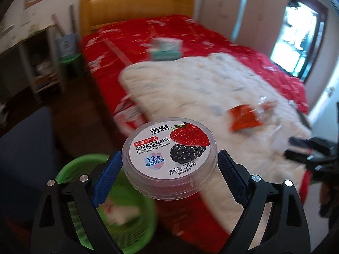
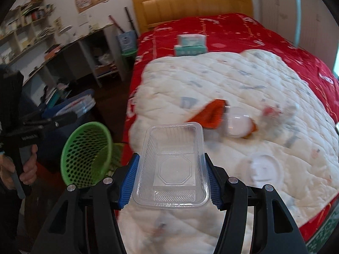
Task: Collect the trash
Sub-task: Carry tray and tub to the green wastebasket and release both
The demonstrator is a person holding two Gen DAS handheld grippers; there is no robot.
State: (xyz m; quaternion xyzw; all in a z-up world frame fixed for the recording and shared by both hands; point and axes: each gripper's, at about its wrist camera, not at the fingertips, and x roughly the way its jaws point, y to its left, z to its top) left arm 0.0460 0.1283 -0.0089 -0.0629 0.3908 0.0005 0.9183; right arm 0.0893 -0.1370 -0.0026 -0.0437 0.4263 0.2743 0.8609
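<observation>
My left gripper (image 1: 169, 158) is shut on a round yogurt tub (image 1: 169, 154) with a strawberry and mulberry label, held above the bed's edge. Below it and to the left stands a green mesh basket (image 1: 74, 169) with white trash inside. My right gripper (image 2: 172, 165) is shut on a clear rectangular plastic tray (image 2: 172, 167). The same green basket (image 2: 84, 154) shows left of it, beside the bed. On the white quilt (image 2: 233, 80) lie an orange wrapper (image 2: 211, 112), a clear cup (image 2: 237, 124) and a round clear lid (image 2: 261, 167).
A teal tissue box (image 2: 190, 44) sits on the red bedspread (image 2: 233, 27) near the wooden headboard (image 2: 190, 2). A blue bin (image 2: 70, 105) and shelves stand left of the bed. A hand (image 2: 27, 169) holds the other gripper at the left edge. A window (image 1: 296, 38) is at right.
</observation>
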